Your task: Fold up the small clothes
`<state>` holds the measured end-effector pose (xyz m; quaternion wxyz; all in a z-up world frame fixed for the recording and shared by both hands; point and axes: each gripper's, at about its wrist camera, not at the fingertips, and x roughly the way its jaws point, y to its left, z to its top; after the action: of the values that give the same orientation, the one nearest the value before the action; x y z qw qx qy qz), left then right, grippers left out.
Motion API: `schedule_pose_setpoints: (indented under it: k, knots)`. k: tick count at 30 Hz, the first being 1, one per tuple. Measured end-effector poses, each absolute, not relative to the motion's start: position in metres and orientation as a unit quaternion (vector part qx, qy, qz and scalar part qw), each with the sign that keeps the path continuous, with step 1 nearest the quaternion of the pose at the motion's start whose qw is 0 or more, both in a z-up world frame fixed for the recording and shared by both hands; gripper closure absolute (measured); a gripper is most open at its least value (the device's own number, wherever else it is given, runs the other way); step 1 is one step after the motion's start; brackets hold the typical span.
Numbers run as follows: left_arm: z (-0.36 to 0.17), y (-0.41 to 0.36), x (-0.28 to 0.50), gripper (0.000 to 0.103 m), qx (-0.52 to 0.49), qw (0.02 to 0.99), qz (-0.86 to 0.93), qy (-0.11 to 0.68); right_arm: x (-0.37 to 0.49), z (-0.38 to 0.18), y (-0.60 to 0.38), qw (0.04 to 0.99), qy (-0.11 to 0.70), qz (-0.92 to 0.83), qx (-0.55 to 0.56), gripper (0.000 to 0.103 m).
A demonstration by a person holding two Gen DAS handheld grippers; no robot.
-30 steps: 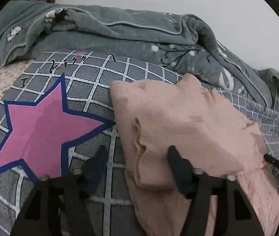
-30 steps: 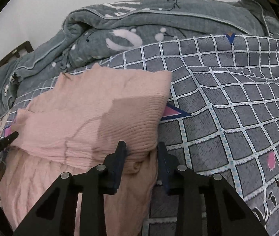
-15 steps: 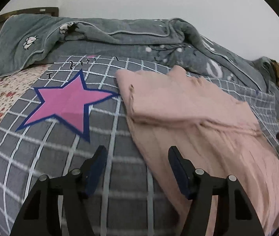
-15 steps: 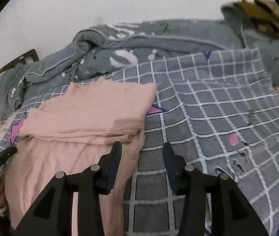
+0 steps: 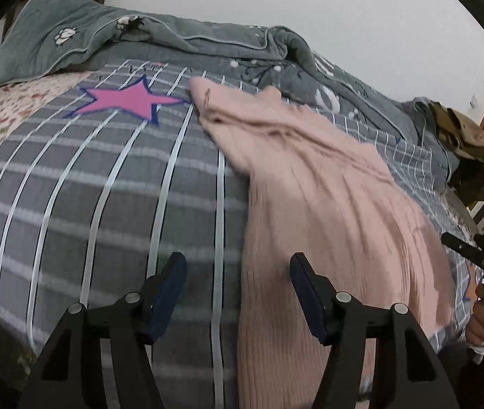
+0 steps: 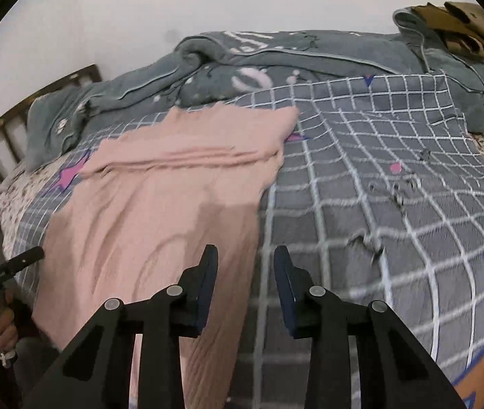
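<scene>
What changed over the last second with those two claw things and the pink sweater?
Both pulled back toward the near edge of the bed. The left gripper and right gripper, which sat at the fold of the pink sweater a second ago, now hang open and empty over its near end. The top fold stayed in place on the grey checked blanket.

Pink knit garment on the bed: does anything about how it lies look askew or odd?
Slightly. The pink knit garment has only its far end folded over, and its near end hangs over the edge of the grey checked bedspread. The fold edge runs a little slanted. Both hand-held grippers are open and hold nothing.
</scene>
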<state>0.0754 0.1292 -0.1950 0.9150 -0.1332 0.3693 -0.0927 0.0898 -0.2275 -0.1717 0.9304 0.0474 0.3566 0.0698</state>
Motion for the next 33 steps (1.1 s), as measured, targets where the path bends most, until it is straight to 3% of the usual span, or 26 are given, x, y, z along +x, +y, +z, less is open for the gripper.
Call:
schedule_pose_setpoints:
  k: [11, 14, 16, 19, 21, 22, 23, 27, 33]
  knots:
    - [-0.211, 0.104, 0.023, 0.043, -0.096, 0.916, -0.087, 0.381, 0.027, -0.204, -0.23, 0.921, 0.378, 0.07, 0.059, 0.069]
    - [-0.211, 0.093, 0.027, 0.06, -0.068, 0.92, -0.063, 0.38, 0.022, -0.209, -0.227, 0.92, 0.38, 0.071, 0.058, 0.069]
    - [-0.212, 0.088, 0.029, 0.079, -0.05, 0.923, -0.044, 0.38, 0.021, -0.211, -0.223, 0.919, 0.383, 0.078, 0.052, 0.069]
    - [-0.211, 0.086, 0.031, 0.093, -0.058, 0.92, -0.054, 0.383, 0.023, -0.216, -0.216, 0.919, 0.385, 0.072, 0.037, 0.069]
    - [-0.209, 0.091, 0.031, 0.094, -0.075, 0.919, -0.054, 0.383, 0.025, -0.219, -0.213, 0.919, 0.387, 0.067, 0.027, 0.07]
    - [-0.209, 0.096, 0.03, 0.094, -0.086, 0.92, -0.056, 0.379, 0.023, -0.219, -0.212, 0.921, 0.383, 0.067, 0.024, 0.077]
    - [-0.207, 0.104, 0.028, 0.094, -0.102, 0.921, -0.055, 0.372, 0.022, -0.217, -0.212, 0.922, 0.38, 0.075, 0.023, 0.098]
    - [-0.207, 0.127, 0.022, 0.096, -0.148, 0.915, -0.058, 0.371, 0.006, -0.2, -0.232, 0.937, 0.336, 0.078, 0.052, 0.099]
    - [-0.211, 0.131, 0.021, 0.095, -0.16, 0.91, -0.073, 0.375, 0.018, -0.216, -0.231, 0.919, 0.383, 0.073, 0.048, 0.097]
